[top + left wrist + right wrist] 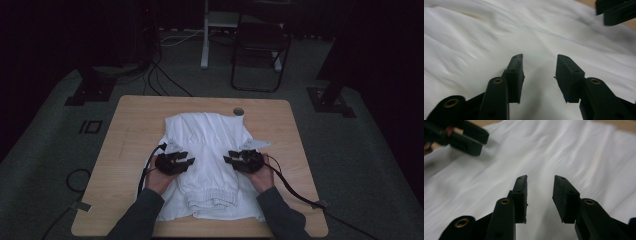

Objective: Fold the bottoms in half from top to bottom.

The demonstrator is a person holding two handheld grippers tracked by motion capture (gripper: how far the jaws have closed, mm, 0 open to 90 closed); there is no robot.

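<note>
White garment (pixel 207 150), soft, light, floppy, lies mid-table reaching the near edge; left gripper (pixel 186 162) and right gripper (pixel 229 160) hover over it with jaws parted, empty; best pinched at the ribbed hem or side folds.

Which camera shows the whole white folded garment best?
The high view: the white folded garment lies whole on the wooden table, its ribbed cuffs nearest the person. The left and right gripper views show close, blurred stretches of its cloth.
</note>
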